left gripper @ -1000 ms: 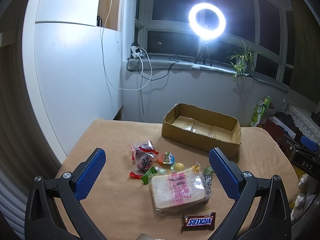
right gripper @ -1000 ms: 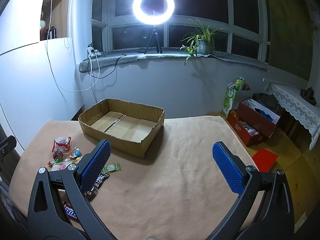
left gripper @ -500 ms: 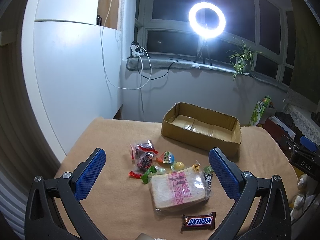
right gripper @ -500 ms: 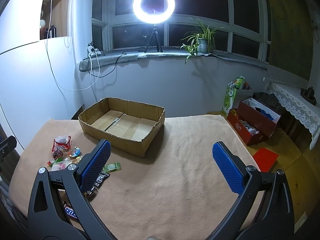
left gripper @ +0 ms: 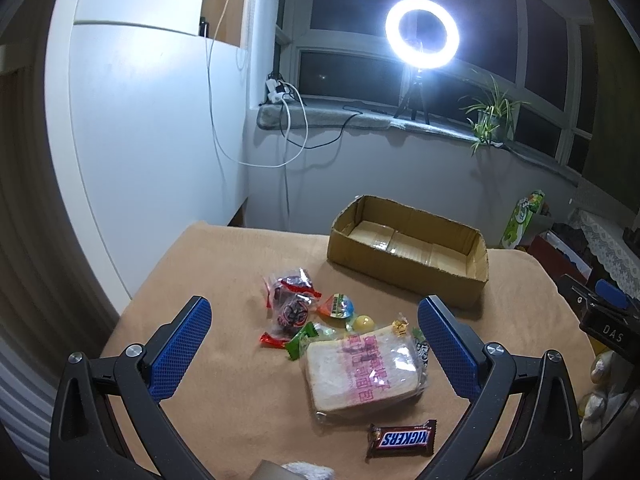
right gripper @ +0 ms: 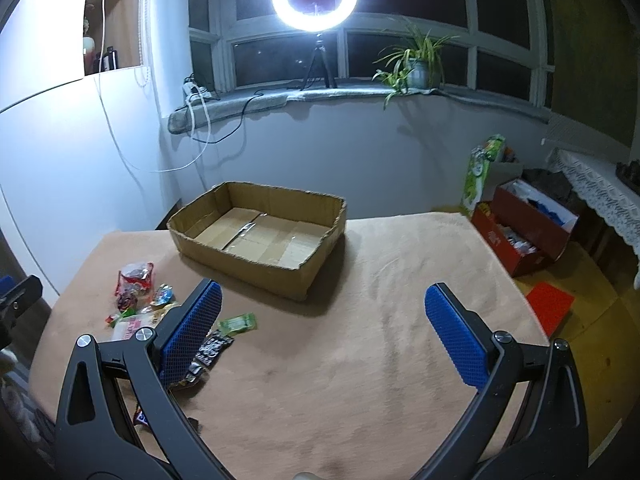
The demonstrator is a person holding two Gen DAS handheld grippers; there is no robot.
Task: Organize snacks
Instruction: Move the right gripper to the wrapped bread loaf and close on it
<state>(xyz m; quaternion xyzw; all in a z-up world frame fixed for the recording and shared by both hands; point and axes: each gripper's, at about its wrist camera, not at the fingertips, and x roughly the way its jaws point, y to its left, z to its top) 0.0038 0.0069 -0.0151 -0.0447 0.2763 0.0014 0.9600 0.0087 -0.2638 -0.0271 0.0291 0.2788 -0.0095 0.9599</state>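
Snacks (left gripper: 352,344) sit loose on tabletop (left gripper: 224,264), 7 o'clock of empty cardboard box (left gripper: 404,268); bread bag (left gripper: 362,372) looks soft, crinkly, light, so I'd pinch its edges, my left hand-held gripper (left gripper: 314,344) and right hand-held gripper (right gripper: 324,320) both wide, holding nothing.

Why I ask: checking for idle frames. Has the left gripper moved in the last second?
No. The left gripper sits the same against the box and bread, jaws open.

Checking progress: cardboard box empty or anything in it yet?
Empty. The cardboard box shows only bare taped floor flaps in both views; the snacks all lie on the table outside it.
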